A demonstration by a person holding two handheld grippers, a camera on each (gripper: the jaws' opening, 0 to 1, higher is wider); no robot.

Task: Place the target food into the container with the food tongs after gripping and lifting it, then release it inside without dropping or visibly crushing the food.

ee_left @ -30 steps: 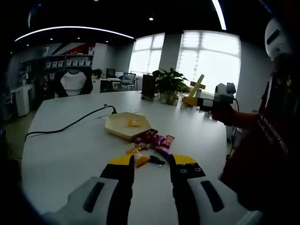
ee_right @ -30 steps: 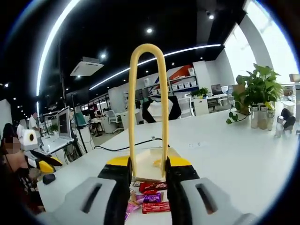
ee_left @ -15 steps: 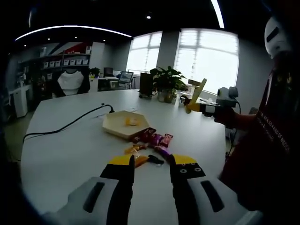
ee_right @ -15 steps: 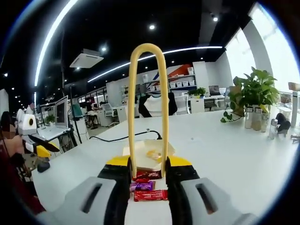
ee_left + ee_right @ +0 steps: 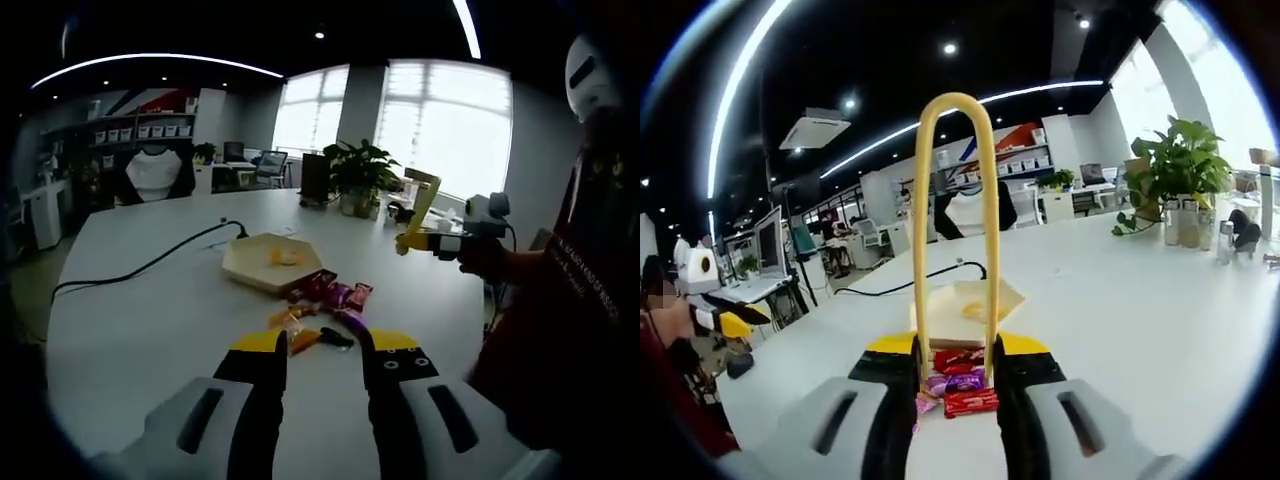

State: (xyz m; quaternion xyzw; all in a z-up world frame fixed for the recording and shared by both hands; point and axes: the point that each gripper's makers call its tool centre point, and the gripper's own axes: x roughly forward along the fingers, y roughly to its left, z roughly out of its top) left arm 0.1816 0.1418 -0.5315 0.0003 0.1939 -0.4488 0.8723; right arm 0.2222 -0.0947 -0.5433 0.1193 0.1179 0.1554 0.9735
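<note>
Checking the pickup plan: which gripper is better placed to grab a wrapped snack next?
Right, likely. The right gripper is shut on the yellow tongs, lined up over the wrapped snacks. The left gripper is open and holds nothing.

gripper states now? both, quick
Left gripper: open, nothing between the jaws, above the table.
Right gripper: shut on the yellow tongs, which hold no food.
</note>
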